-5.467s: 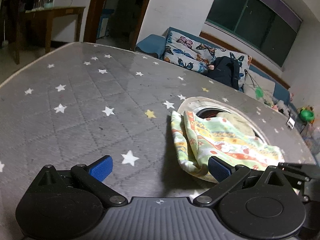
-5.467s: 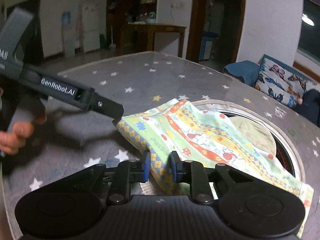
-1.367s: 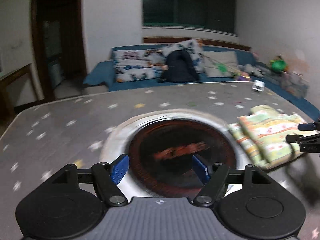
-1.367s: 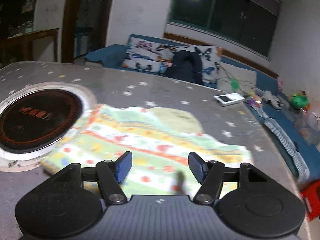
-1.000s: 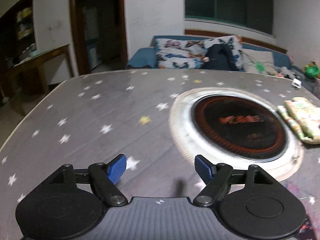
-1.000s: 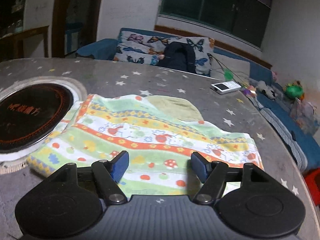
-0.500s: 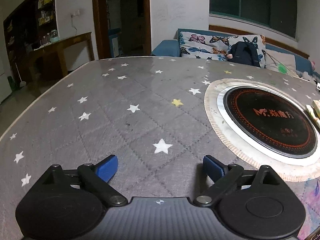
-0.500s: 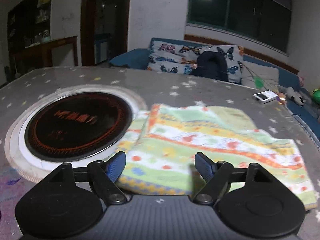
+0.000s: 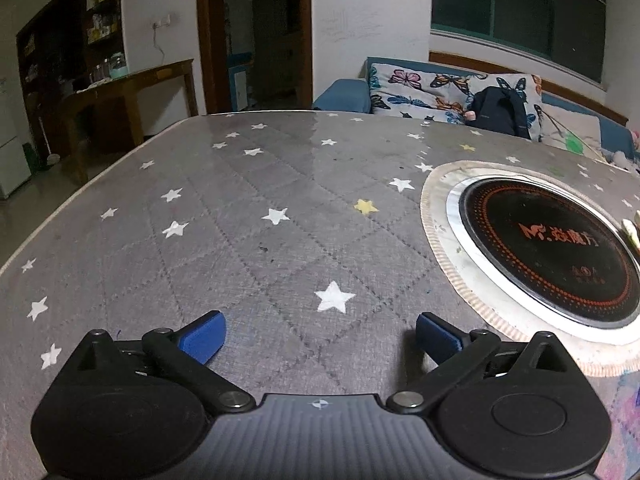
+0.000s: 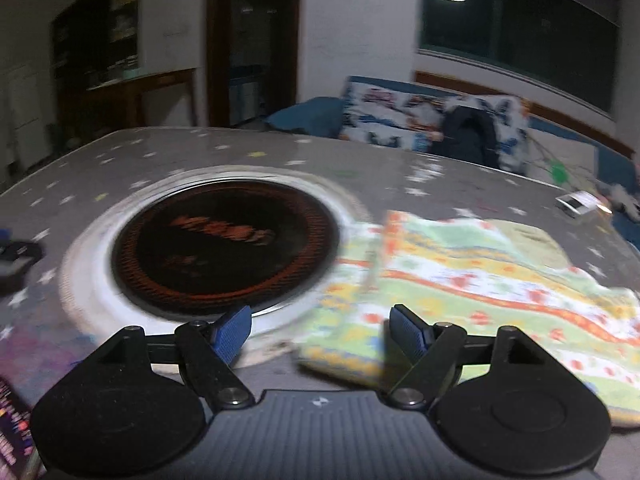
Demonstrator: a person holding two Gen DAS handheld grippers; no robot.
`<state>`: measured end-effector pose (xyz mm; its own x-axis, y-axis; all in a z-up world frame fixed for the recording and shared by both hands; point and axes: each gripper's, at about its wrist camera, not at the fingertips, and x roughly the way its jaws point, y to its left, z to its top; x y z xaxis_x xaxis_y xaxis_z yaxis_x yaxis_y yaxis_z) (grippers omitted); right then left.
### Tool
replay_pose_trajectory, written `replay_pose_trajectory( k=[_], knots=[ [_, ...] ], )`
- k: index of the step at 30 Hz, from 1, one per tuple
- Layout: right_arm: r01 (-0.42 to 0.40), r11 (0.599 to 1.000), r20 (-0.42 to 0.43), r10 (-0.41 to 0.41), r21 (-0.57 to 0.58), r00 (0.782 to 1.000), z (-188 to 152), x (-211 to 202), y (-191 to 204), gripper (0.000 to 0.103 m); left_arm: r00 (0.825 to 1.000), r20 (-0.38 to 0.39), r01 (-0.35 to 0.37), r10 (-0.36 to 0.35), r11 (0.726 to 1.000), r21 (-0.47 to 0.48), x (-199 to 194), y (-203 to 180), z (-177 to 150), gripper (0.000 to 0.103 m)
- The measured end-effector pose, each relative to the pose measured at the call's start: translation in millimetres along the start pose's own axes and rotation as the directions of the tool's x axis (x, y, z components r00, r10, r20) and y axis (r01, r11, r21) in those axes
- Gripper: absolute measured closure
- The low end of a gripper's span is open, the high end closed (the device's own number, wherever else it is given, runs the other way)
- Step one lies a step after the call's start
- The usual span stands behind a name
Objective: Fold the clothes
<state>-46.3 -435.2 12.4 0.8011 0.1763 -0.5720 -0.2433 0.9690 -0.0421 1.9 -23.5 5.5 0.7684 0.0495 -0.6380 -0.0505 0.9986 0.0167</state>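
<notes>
A folded, colourful patterned cloth (image 10: 480,280) lies flat on the grey star-print table, to the right of the round black hob. Only a sliver of the cloth (image 9: 632,232) shows at the right edge of the left wrist view. My right gripper (image 10: 320,330) is open and empty, low over the table at the cloth's near left corner, between cloth and hob. My left gripper (image 9: 318,334) is open and empty, low over bare tabletop to the left of the hob, far from the cloth.
A round black induction hob (image 9: 548,252) with a pale ring is set into the table (image 9: 240,220); it also shows in the right wrist view (image 10: 224,244). A small white device (image 10: 578,202) lies at the far right. A sofa with cushions (image 9: 440,88) stands behind.
Both grippers have let go of the cloth and drawn back. The left view has swung left onto bare table. The right view has swung left, so the hob fills more of it; it is blurred.
</notes>
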Motion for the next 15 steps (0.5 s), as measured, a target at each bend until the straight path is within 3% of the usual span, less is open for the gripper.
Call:
replay_pose_trajectory(
  k=[7, 15],
  knots=[
    [-0.153, 0.981, -0.027, 0.151, -0.118, 0.988, 0, 11, 35, 0.024, 0.999, -0.002, -0.032, 0.032, 0.999, -0.018, 4, -4, 3, 0.000],
    [-0.170, 0.981, -0.048, 0.166, -0.098, 0.985, -4, 24, 35, 0.021, 0.999, -0.001, -0.047, 0.047, 0.998, -0.038, 13, -2, 10, 0.000]
  ],
)
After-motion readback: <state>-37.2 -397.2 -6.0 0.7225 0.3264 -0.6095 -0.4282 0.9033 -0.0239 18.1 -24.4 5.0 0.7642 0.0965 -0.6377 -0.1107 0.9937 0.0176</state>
